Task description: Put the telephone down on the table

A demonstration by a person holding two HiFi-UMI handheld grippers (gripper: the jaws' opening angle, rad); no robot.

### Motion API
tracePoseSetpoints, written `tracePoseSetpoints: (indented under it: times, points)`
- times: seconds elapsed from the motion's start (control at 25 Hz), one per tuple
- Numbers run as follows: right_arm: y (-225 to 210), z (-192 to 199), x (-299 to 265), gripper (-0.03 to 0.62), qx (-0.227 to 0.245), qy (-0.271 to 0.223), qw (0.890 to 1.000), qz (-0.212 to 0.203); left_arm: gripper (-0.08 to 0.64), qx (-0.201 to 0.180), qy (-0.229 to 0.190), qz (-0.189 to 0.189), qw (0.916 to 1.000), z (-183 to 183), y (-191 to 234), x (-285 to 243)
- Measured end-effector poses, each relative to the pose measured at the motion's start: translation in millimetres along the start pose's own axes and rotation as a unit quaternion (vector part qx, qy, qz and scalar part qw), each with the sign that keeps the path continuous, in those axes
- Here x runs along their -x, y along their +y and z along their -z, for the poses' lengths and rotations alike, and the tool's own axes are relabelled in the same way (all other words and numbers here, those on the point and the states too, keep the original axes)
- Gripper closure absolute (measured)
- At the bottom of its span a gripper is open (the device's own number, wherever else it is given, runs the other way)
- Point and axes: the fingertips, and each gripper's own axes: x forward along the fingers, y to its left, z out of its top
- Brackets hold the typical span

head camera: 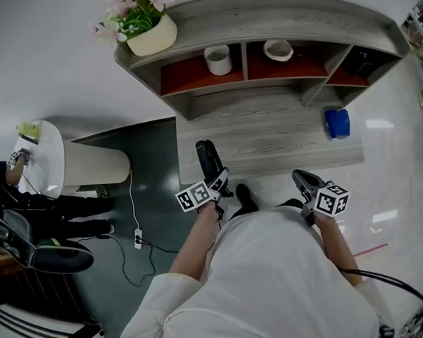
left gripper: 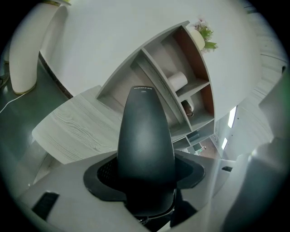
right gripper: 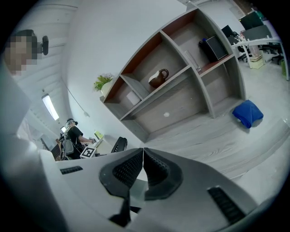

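The telephone in my left tool is plain matte black. My left tool and my right tool have pale grey bodies, black ribbed pads and black-and-white square markers. The desk is light grey with a wood-grain pattern. The shelf unit has the same grey grain, with reddish-brown back panels. On the desk lies a bright blue cloth. The cup and bowl are white. The flower pot is cream, holding pink blossoms and green leaves. The floor is dark grey-green. My sleeves are white.

Fingers of the left gripper hide the lower end of the telephone.
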Motion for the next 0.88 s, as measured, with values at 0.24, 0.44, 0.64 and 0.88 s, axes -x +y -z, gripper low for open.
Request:
tracePoseSetpoints:
  times: [0.24, 0.44, 0.64, 0.88]
  points:
    - [7, 11, -19, 0.574, -0.015, 0.001, 1.000, 0.021, 0.261, -0.009, 0.032, -0.019, 0.9993, -26, 32, -32]
    - [-11, 1, -19, 0.574, -0.024, 0.002, 0.999, 0.032, 0.261, -0.001, 0.035, -0.039, 0.9986, -46, 49, -63]
    - [-28, -27, -24, 0.574, -0.021, 0.003, 0.999, 0.029, 0.261, -0.005, 0.034, -0.075, 0.9966, -63, 64, -84]
    - [-43, -59, -33, 0.574, -0.005, 0.018, 1.000, 0.020, 0.261, -0.036, 0.056, -0.144, 0.9874, -82, 94, -117]
